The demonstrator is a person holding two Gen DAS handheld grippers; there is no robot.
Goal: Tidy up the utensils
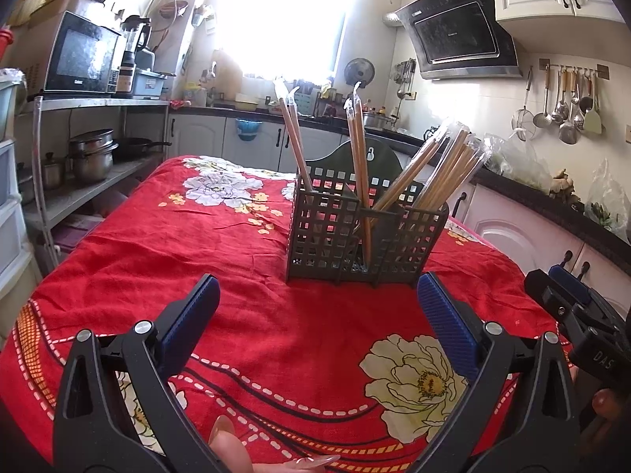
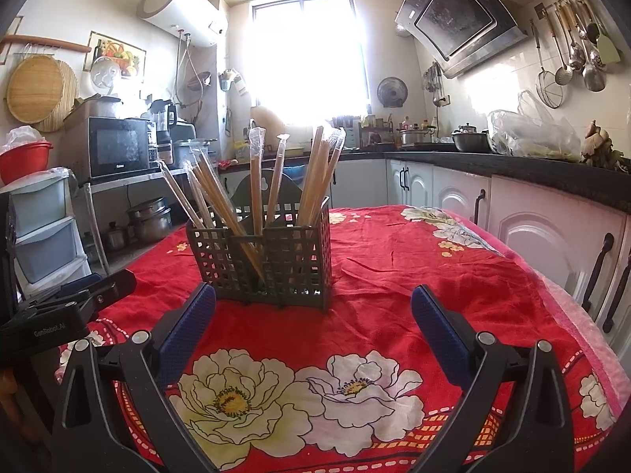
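A grey lattice utensil holder [image 1: 335, 232] stands on the red flowered tablecloth [image 1: 197, 236]; it also shows in the right wrist view [image 2: 292, 260]. Plastic-wrapped wooden chopsticks [image 1: 441, 169] stand in its compartments, leaning outward, seen too in the right wrist view [image 2: 256, 181]. My left gripper [image 1: 317, 295] is open and empty, just in front of the holder. My right gripper [image 2: 313, 303] is open and empty, just in front of the holder. The right gripper's body shows at the right edge of the left wrist view [image 1: 575, 315].
A steel shelf with a microwave [image 1: 83, 55] and pots [image 1: 92, 153] stands left of the table. White cabinets under a black counter [image 2: 512, 165] run along the right. The left gripper's body shows at the left of the right wrist view [image 2: 67, 311].
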